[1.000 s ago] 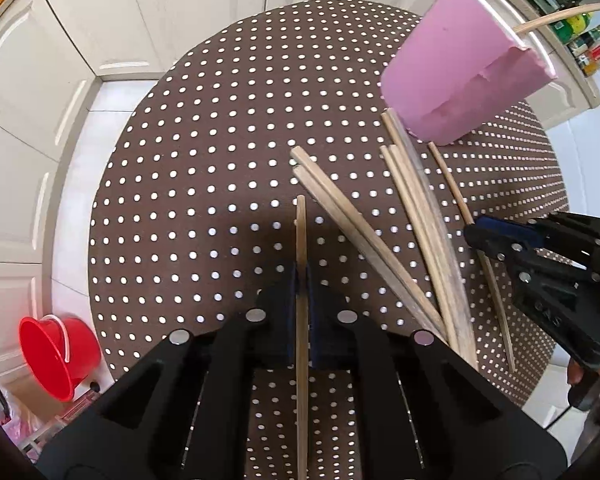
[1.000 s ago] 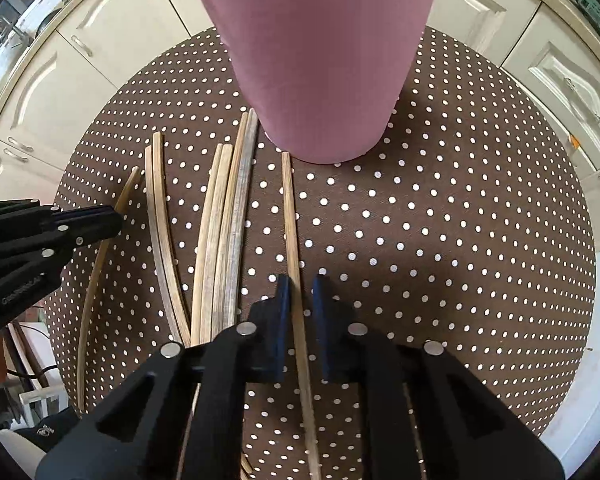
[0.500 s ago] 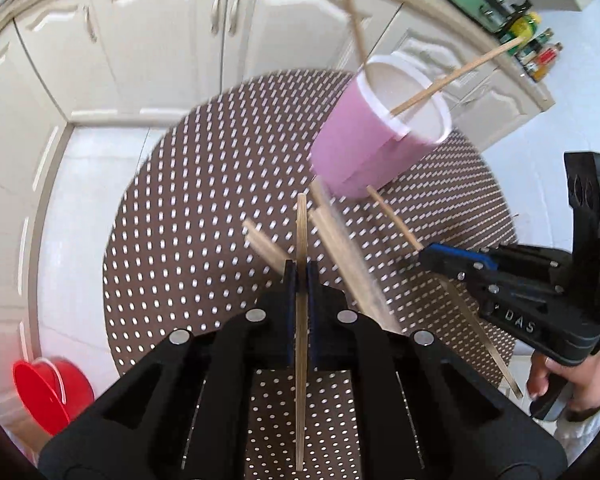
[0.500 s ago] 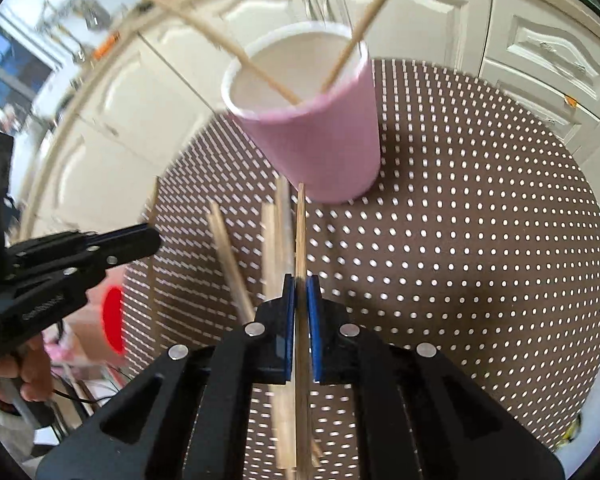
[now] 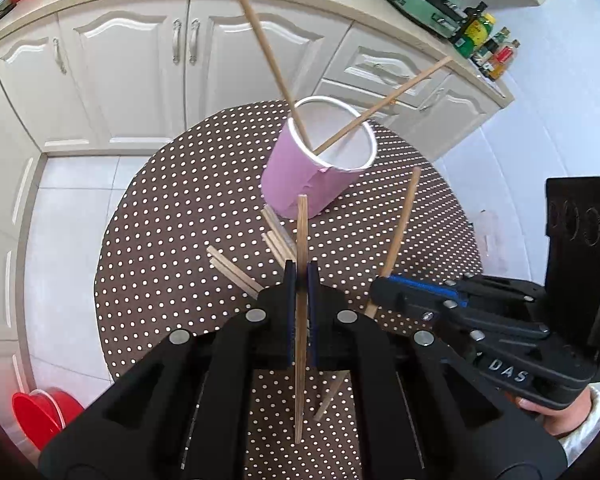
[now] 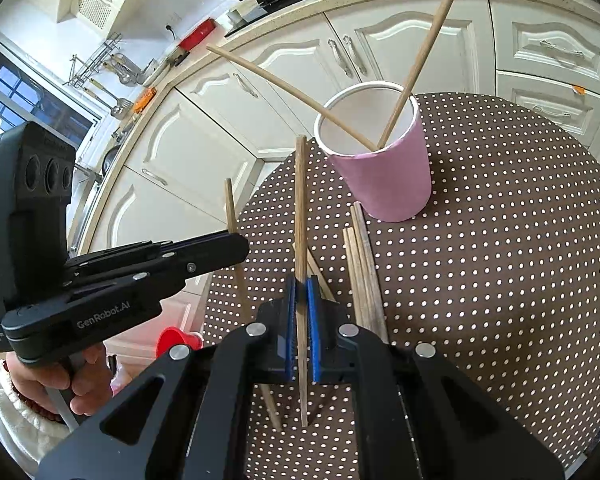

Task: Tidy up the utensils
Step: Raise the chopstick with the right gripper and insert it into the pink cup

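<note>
— Where are the chopsticks?
— Spread across three places. Two leaning crossed inside the pink cup (image 5: 312,176), tips poking up toward the top of the frame in both views. Several more lying loose chopsticks (image 6: 362,272) flat on the dotted tablecloth (image 6: 500,240), just below the cup, near picture centre. One more in each claw, lifted off the cloth.

— And the left gripper (image 5: 299,280)?
— Clenched on a single left-held chopstick (image 5: 301,240), running straight up the middle of the left wrist view, its tip overlapping the cup's lower wall. Seen from the right wrist view at left centre (image 6: 236,240), same stick standing beside its fingertips.

— The right gripper (image 6: 301,292)?
— Also clamped, blue pads pressed on a right-held chopstick (image 6: 300,200), rising up the centre, tip level with the cup's rim and just left of it. In the left wrist view, lower right (image 5: 380,284), stick (image 5: 400,224) slanting up.

— Surroundings?
— Cream kitchen cabinets (image 5: 132,60) across the upper frame. Red bucket (image 5: 40,412) on the tiled floor, lower left. Bottles (image 5: 488,48) on the counter, upper right.
</note>
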Demonstrator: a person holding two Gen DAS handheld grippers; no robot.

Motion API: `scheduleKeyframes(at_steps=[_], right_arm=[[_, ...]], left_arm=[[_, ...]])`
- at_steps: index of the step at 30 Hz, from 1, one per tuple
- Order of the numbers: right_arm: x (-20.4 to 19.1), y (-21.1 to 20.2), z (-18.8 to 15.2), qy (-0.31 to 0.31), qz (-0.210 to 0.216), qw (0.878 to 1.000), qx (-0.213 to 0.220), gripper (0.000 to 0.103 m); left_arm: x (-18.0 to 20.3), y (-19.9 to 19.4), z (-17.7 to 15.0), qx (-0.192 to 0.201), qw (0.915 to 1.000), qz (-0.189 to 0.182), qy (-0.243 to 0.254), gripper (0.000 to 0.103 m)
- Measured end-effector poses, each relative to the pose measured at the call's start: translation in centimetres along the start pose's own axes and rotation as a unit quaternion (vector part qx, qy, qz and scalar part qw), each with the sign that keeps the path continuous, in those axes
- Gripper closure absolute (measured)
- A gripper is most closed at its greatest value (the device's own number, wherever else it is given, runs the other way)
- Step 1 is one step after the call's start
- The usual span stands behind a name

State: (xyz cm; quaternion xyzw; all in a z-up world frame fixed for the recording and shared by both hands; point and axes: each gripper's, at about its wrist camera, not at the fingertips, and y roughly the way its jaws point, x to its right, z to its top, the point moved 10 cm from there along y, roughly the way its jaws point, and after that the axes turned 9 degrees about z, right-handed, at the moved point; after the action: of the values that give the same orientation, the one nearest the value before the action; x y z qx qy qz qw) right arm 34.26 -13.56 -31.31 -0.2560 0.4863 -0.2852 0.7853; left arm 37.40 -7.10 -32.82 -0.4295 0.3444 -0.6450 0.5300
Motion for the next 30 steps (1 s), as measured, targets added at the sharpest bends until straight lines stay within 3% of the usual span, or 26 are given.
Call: scheduleKeyframes(at_steps=[13,23,30], right_arm=[[-4.0,-4.9,4.5,-0.061,-0.043,0.992,0.099,0.098],[-5.8,-9.7,10.0,-0.114,-0.089,0.972,0.185,0.098],[-5.2,-11.4,13.1,-0.135,-0.126,0.957,0.223,0.098]], left_arm=[[1.2,-7.7,5.2,0.094,0.9953,-0.013,0.021,0.097],[1.8,-13.6,10.8,0.191,0.9814,-0.013,0.011,0.097],[2.1,-14.8,14.9,0.242,0.9702,-0.003,0.001,0.097]])
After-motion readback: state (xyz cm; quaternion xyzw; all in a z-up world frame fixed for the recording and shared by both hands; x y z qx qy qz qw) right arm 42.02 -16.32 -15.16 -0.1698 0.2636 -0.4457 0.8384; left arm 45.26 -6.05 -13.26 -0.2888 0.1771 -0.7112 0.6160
